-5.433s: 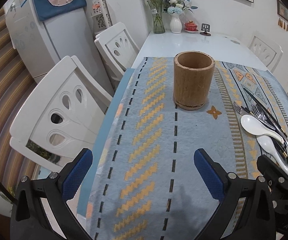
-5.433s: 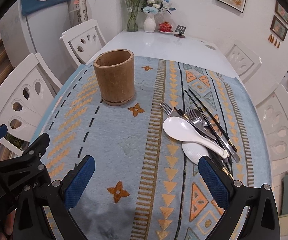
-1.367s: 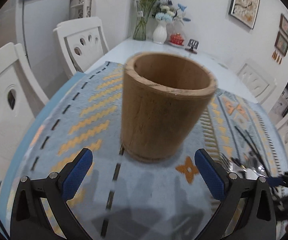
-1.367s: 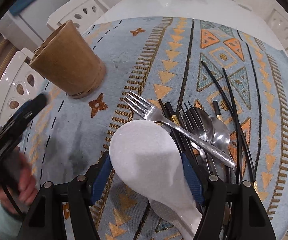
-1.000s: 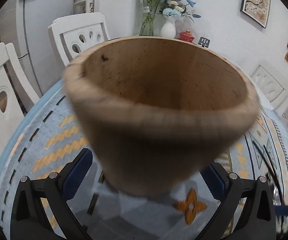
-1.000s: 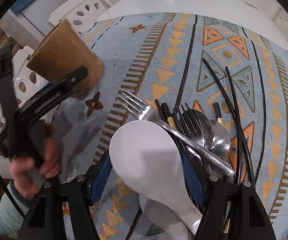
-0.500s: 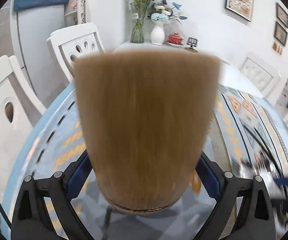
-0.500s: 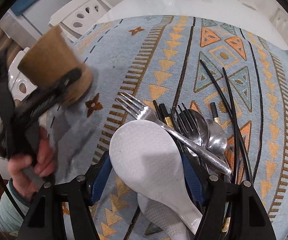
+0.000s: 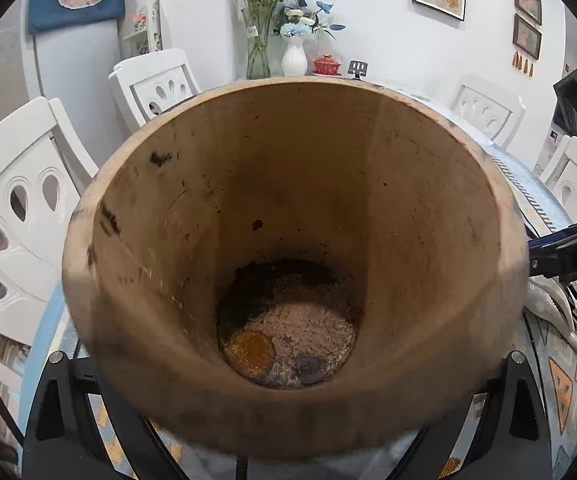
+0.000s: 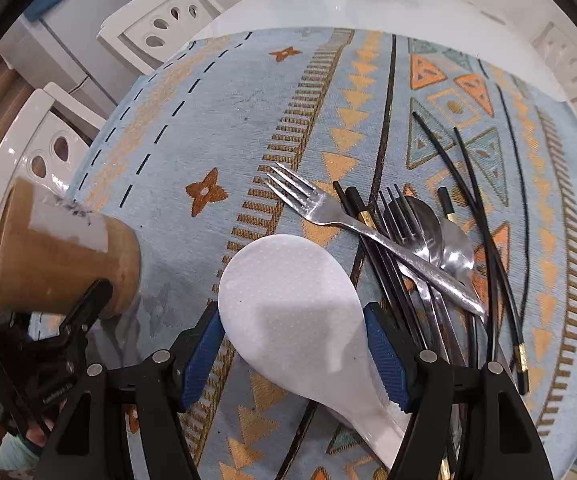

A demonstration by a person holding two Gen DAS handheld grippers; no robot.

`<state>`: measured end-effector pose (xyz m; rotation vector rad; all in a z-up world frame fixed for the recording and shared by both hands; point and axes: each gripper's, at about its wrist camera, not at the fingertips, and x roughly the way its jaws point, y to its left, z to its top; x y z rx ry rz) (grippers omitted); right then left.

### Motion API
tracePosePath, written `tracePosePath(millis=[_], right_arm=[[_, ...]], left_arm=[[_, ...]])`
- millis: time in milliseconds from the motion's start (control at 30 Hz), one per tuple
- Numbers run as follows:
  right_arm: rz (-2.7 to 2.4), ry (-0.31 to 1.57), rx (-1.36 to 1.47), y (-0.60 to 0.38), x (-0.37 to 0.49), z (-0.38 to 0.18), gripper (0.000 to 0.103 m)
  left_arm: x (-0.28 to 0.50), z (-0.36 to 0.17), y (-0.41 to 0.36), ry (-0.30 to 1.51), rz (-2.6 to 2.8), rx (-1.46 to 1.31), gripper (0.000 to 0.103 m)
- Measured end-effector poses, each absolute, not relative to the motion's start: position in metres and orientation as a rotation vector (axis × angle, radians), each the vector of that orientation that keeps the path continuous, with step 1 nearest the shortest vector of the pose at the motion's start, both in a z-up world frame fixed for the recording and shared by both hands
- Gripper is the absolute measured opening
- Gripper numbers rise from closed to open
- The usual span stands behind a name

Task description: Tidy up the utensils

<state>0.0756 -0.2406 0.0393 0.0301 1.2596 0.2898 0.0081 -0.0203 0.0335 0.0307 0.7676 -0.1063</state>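
Blue pads (image 10: 384, 352) of the right gripper (image 10: 294, 350) pinched the white spoon (image 10: 292, 300), its bowl pointing to twelve o'clock, its handle running to five o'clock and cut off by the arm. At nine o'clock the left gripper (image 9: 284, 420), its jaws having just closed, clamped the wooden holder (image 9: 288, 240) tilted off the cloth (image 10: 216, 92). Its pads were hidden behind the wall.

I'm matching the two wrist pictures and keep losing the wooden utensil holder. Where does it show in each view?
Left wrist view: the wooden utensil holder fills the middle of the picture, its open mouth toward the camera, held in the left gripper.
Right wrist view: the holder sits at the left edge, tilted, off the cloth.
Shared landmark: the white rice paddle, at the right edge in the left view, bottom centre in the right view.
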Motion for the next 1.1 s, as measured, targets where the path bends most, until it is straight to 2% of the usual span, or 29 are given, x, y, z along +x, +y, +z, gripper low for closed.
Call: tracePosePath(millis=[200, 333, 467, 533, 800, 1100], right_arm=[[0.228, 1.256, 0.0, -0.237, 0.068, 0.041, 0.069], [0.199, 1.253, 0.013, -0.247, 0.061, 0.044, 0.082], [0.169, 1.248, -0.01, -0.248, 0.055, 0.046, 0.082], [0.173, 1.253, -0.023, -0.243, 0.053, 0.045, 0.082], [0.165, 1.281, -0.189, -0.211, 0.051, 0.027, 0.08], [0.186, 1.327, -0.216, -0.209, 0.054, 0.024, 0.079]], left_arm=[[0.003, 0.035, -0.018, 0.752, -0.127, 0.037, 0.099], [-0.001, 0.034, -0.023, 0.741, -0.131, 0.076, 0.1], [0.002, 0.042, -0.02, 0.69, -0.122, 0.07, 0.1], [0.005, 0.038, -0.019, 0.701, -0.126, 0.069, 0.096], [0.008, 0.03, -0.013, 0.767, -0.142, 0.006, 0.095], [-0.021, 0.037, -0.01, 0.699, -0.144, 0.007, 0.095]])
